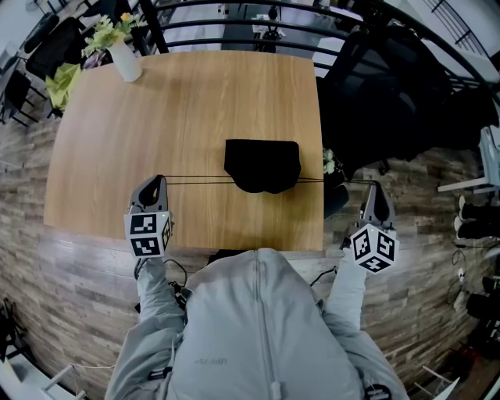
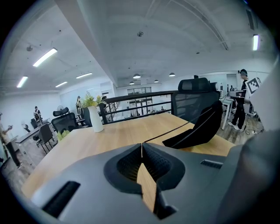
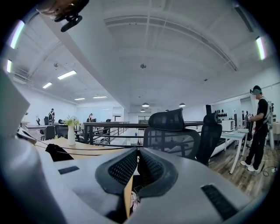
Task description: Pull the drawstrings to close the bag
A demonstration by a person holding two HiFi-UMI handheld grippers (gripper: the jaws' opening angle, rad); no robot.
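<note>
While the black bag lies mid-frame on the table, I note its drawstrings run taut left-right. The left gripper and right gripper, roughly equidistant, are each clamped on 1 end. Further pull goes outward along that line.

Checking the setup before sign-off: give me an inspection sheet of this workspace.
Surface: wooden table, light top.
Job's things: black bag lies near the front edge; left drawstring and right drawstring run taut out of it.
Clutter: white vase of flowers at the far left corner.
Grippers: left gripper shut on the left drawstring; right gripper shut on the right drawstring, beyond the table's right edge.
Cables: nothing seen on the table.
Surroundings: black office chair right of the table, railing behind it.
</note>
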